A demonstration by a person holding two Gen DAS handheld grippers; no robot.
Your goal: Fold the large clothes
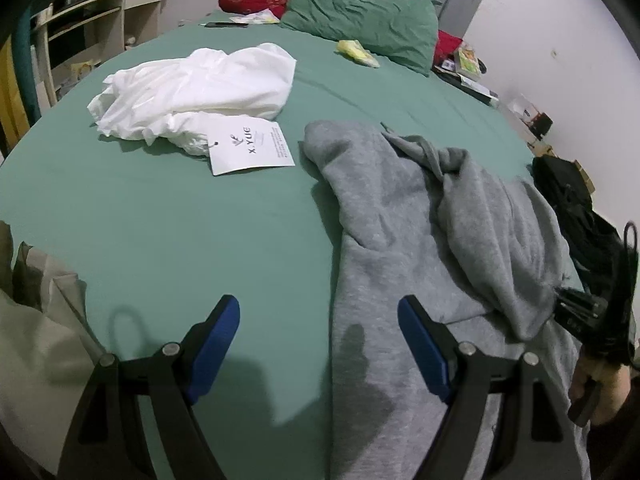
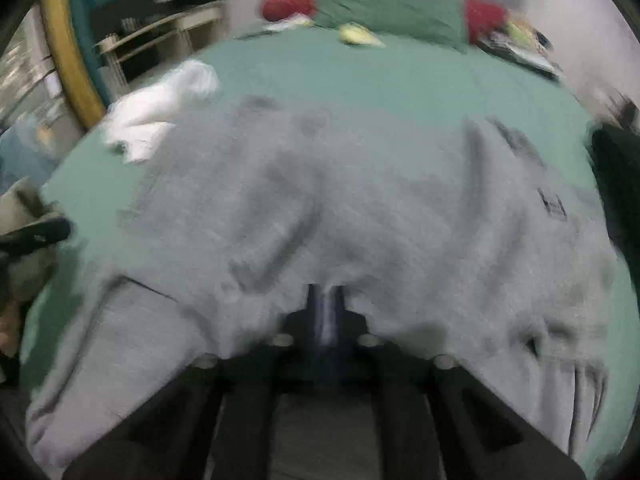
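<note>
Both right fingers blurred against grey sweatshirt.

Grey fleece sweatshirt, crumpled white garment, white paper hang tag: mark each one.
Grey fleece sweatshirt (image 1: pixel 384 220), left wrist view, flat body panel.
Crumpled white garment (image 1: pixel 200 88), left wrist view, middle folds.
White paper hang tag (image 1: pixel 252 148), left wrist view, printed face.

From the left wrist we look steeply down over the near edge of the green bed, facing its far headboard. The right wrist view (badly blurred) sits lower and closer, over the grey garment. We share the garment, bed and white clothing in both.
</note>
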